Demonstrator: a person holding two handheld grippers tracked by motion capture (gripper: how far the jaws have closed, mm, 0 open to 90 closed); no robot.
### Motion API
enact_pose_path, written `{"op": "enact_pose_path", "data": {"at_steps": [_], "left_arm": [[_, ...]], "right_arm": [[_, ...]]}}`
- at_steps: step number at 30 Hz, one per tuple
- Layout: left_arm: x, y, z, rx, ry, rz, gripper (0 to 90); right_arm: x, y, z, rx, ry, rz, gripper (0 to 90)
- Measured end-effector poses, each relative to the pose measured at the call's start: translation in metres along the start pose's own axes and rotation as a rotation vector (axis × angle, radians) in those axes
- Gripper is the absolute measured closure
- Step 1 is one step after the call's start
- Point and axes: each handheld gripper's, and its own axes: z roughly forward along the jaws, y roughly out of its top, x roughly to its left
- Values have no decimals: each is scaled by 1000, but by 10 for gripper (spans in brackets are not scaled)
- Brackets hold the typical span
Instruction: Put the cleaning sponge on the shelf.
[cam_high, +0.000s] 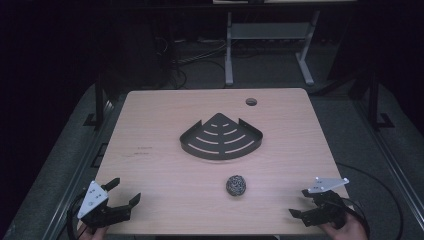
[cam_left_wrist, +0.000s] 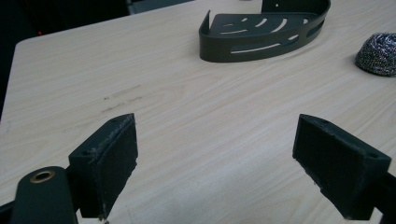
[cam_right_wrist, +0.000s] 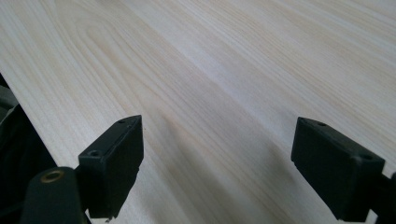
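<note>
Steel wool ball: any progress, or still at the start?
Nothing looks done yet. The steel wool ball lies on the bare table, apart from the empty black corner tray behind it. Nothing is in hand: the left gripper and right gripper rest at the near edge, jaws open. Left, probably: grasping the ball and setting it in the tray.

You have bare table (cam_high: 150, 170) across the lower left and lower right of the high view. At frame centre the dark corner shelf (cam_high: 221, 137) blocks passage; just below it sits the steel-wool ball (cam_high: 236, 185).
</note>
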Motion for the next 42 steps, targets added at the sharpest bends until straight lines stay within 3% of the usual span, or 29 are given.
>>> {"op": "enact_pose_path", "data": {"at_steps": [9,13,42], "left_arm": [[-4,0,-2,-3,7,12,133],[-3,-1,-4,-7,2,-3,133],[-4,0,-4,-11,4,4,133]], "right_arm": [[8,14,6,25,8,-63,167],[11,20,6,23,11,-73,167],[30,60,18,67,76,-187,166]]}}
